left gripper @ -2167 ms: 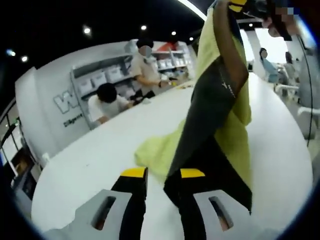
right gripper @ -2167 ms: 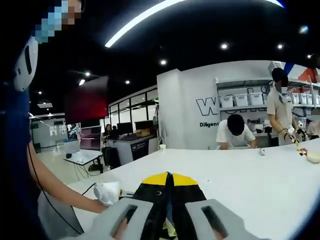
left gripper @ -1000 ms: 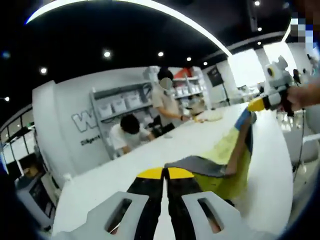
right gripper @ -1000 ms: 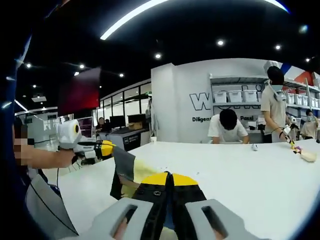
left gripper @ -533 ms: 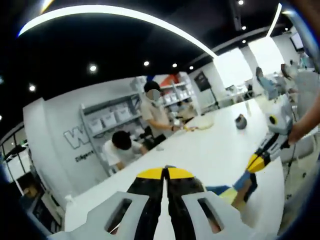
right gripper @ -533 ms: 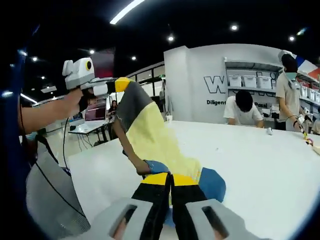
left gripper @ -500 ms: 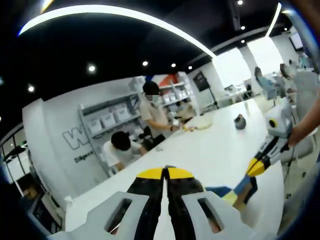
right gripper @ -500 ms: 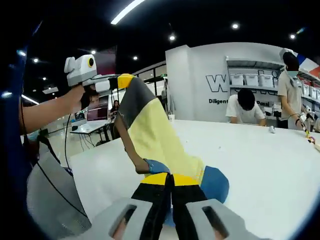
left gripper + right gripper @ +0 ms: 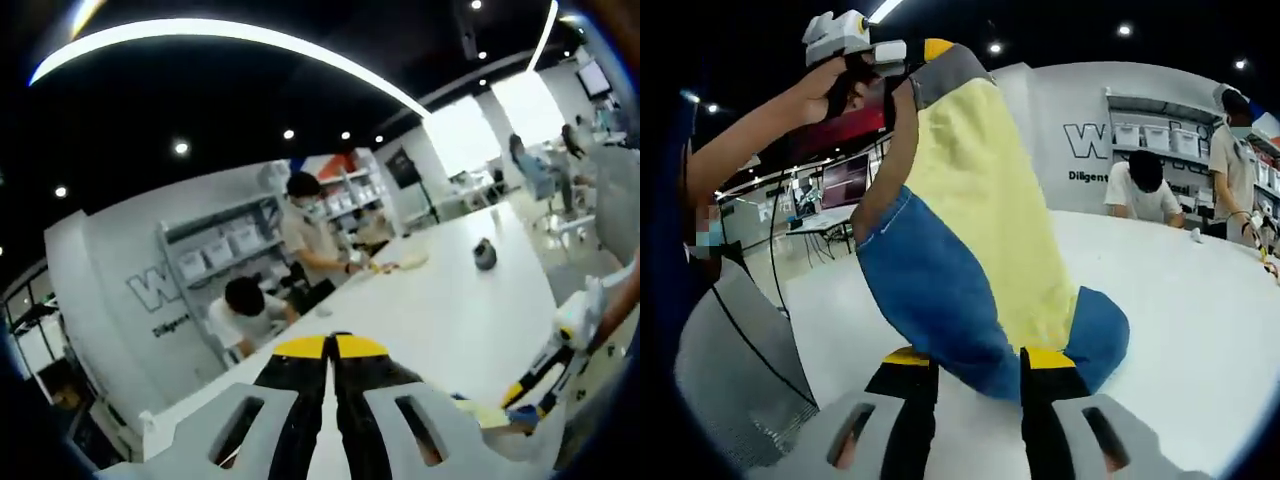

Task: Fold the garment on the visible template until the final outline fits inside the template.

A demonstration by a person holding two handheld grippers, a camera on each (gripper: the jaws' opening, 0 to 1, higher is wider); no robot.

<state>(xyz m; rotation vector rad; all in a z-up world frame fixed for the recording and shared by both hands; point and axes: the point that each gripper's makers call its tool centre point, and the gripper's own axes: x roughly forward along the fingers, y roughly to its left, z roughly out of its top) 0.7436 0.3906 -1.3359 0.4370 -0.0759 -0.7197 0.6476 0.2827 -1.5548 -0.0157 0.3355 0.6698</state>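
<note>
The garment (image 9: 975, 215), a yellow top with grey at its upper end and blue panels lower down, hangs in the air over the white counter (image 9: 1200, 300); in the right gripper view its grey end is pinched in the shut tips of the left gripper (image 9: 925, 50), held high in the person's hand (image 9: 845, 75), and the cloth drapes down in soft folds to just ahead of the right gripper (image 9: 980, 357), whose jaws stand spread with the blue hem between and beyond them, gripping nothing; in the left gripper view that gripper's own jaws are pressed together, and low at the right the right gripper shows with a scrap of yellow and blue cloth by its tip; I judge the fabric light, limp and not at all fragile, likely to sag and bunch unless held at two well-spaced points, so a corner of the blue hem looks the sensible place for the free jaws; the template cannot be made out on the counter; two people (image 9: 1145, 190) work at shelving (image 9: 1140, 115) well beyond the far edge; a small dark object (image 9: 484, 254) sits on the counter well apart; nothing seems to obstruct.
</note>
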